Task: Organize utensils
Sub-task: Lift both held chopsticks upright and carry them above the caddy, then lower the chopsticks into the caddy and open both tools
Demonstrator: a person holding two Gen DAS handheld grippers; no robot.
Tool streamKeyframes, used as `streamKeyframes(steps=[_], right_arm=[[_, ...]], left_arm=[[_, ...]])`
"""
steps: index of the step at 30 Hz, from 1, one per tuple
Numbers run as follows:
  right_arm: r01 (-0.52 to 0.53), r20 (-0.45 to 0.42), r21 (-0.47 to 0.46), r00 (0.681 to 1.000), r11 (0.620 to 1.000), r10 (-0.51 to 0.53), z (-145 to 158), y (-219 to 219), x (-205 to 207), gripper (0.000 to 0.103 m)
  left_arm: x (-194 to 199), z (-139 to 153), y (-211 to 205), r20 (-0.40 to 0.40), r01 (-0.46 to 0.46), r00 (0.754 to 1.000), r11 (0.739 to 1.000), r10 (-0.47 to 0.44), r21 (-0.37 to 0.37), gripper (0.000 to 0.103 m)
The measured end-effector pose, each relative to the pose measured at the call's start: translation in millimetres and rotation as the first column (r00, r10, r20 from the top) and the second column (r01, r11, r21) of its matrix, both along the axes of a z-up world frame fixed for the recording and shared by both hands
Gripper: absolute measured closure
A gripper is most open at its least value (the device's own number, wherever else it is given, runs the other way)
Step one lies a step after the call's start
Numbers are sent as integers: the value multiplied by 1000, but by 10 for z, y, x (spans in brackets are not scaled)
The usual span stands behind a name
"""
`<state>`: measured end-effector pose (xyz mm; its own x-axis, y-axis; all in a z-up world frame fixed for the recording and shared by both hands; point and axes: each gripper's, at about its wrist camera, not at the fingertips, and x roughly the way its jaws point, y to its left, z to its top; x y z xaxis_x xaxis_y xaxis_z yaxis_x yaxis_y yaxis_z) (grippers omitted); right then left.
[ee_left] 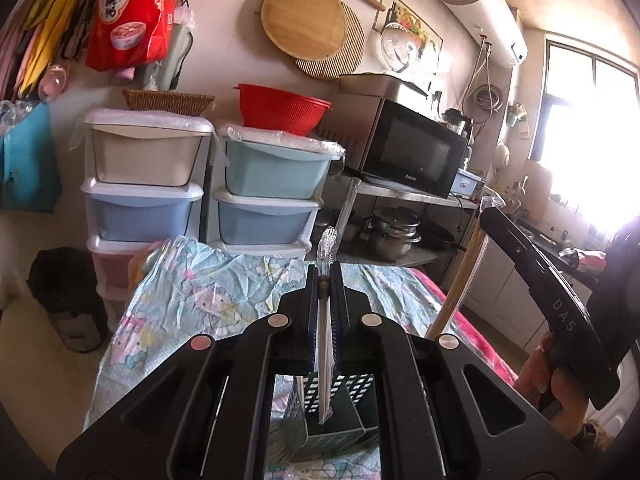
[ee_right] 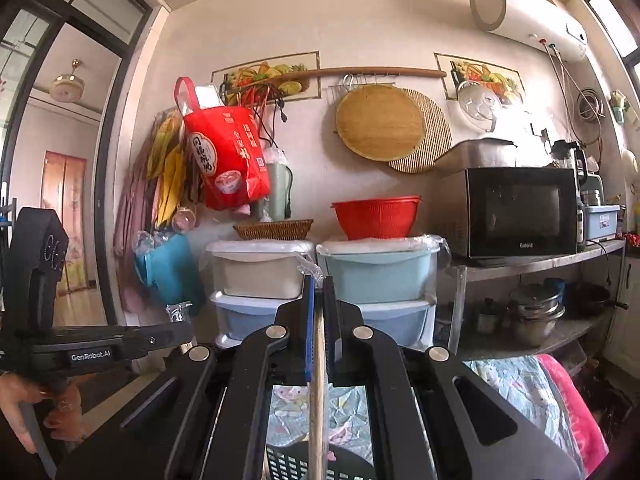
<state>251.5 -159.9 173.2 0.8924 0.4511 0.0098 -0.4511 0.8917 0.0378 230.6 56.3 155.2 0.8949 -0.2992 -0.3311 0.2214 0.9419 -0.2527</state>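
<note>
Left gripper (ee_left: 325,276), centre frame: jaws clamped on wrapped chopsticks (ee_left: 323,360), held upright (likely for a straight drop) over the caddy (ee_left: 340,404) at bottom centre. Right gripper (ee_right: 318,292): jaws clamped on a wooden stick (ee_right: 318,400), likewise vertical above the caddy.

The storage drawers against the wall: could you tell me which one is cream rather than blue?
The top drawer of the left stack, under the wicker basket.
</note>
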Motion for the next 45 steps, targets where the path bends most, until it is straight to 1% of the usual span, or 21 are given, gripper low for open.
streamKeyframes(steps=[6, 10, 17, 23, 27, 29, 30, 32, 35, 37, 38, 40, 42, 44, 45], right_arm=[[15, -19, -3, 1000, 1000, -15, -247, 37, 40, 99], [20, -46, -12, 999, 1000, -21, -406, 60, 102, 99], [36, -89, -41, 995, 999, -40, -630, 96, 170, 99], [50, -120, -44, 991, 998, -55, -712, 69, 163, 98], [56, -143, -49, 988, 997, -62, -740, 41, 138, 98], [58, -152, -52, 986, 997, -65, -759, 16, 106, 95], [61, -156, -55, 985, 997, -68, -765, 6, 92, 90], [64, -160, -59, 984, 996, -73, -769, -14, 50, 87], [69, -171, -62, 982, 996, -79, -765, -47, 0, 79], [76, -174, -61, 981, 995, -85, -758, -77, -52, 74], [76, -174, -63, 981, 995, -86, -753, -88, -80, 74], [73, -173, -72, 981, 995, -85, -746, -105, -139, 65], [76, -170, -83, 981, 994, -89, -740, -118, -197, 63], [80, -173, -96, 980, 992, -96, -741, -129, -243, 57], [86, -174, -101, 979, 991, -102, -742, -139, -271, 54]], left_arm=[[-39, -199, -53, -4, -11, 1000, 1000, 11, 12, 100], [-89, -337, -54, -9, -28, 1000, 999, 28, 18, 100], [-129, -547, -17, -54, -47, 997, 999, 47, -7, 100], [-174, -574, -80, -41, -46, 998, 999, 47, 14, 100], [-196, -586, -88, -44, -39, 998, 999, 39, 2, 100], [-204, -587, -90, -45, -38, 998, 999, 38, 0, 100], [-195, -585, -90, -45, -37, 998, 999, 37, 0, 100], [-217, -588, -92, -48, -39, 998, 999, 39, -2, 99], [-246, -600, -86, -55, -41, 998, 999, 40, -9, 89], [-272, -611, -80, -60, -44, 997, 999, 43, -13, 86], [-286, -616, -78, -63, -44, 997, 999, 43, -15, 82], [-303, -622, -76, -67, -39, 997, 999, 38, -18, 74], [-327, -633, -83, -71, -36, 997, 999, 34, -18, 67], [-348, -636, -80, -72, -30, 997, 999, 28, -24, 62], [-356, -635, -74, -71, -28, 997, 999, 26, -28, 57]])
